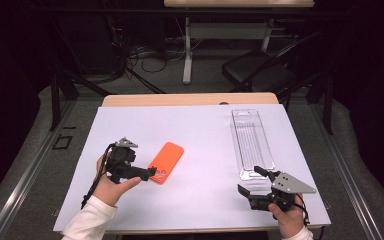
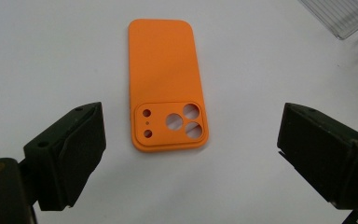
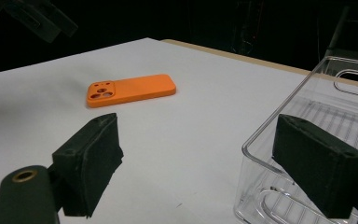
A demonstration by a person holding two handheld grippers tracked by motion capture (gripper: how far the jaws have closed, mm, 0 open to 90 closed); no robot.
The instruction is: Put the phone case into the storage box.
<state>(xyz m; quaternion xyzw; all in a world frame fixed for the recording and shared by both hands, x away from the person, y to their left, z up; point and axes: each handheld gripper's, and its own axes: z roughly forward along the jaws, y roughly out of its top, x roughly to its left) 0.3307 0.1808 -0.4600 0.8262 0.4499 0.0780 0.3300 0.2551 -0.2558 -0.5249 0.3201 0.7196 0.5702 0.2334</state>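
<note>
We found the orange phone case (image 1: 166, 162) lying flat on the white table cover (image 1: 195, 135), back side up, left of the middle and slightly slanted, with its camera cutouts at the end nearer the person. In the left gripper view the case (image 2: 165, 84) lay straight ahead between the two black jaws, its cutout end toward the camera and bare cover all round it. The left gripper (image 1: 150, 172) sat just beside that near end, held in the person's left hand (image 1: 111, 189); its jaws stood wide apart and held nothing, and we could not tell from the high view whether a tip touched the case.

In the right gripper view the case (image 3: 129, 90) lay farther off, well apart from the jaws. The right gripper (image 1: 252, 184) was near the front right corner of the table, in the person's right hand (image 1: 289, 217), with its jaws also spread and holding nothing. Just past it lay a long clear plastic tray (image 1: 252, 142), running away from the person along the right side. In the right gripper view the tray's near corner (image 3: 270, 140) stood between the jaws, one jaw seen across the clear wall; we could not tell whether it touched.
</note>
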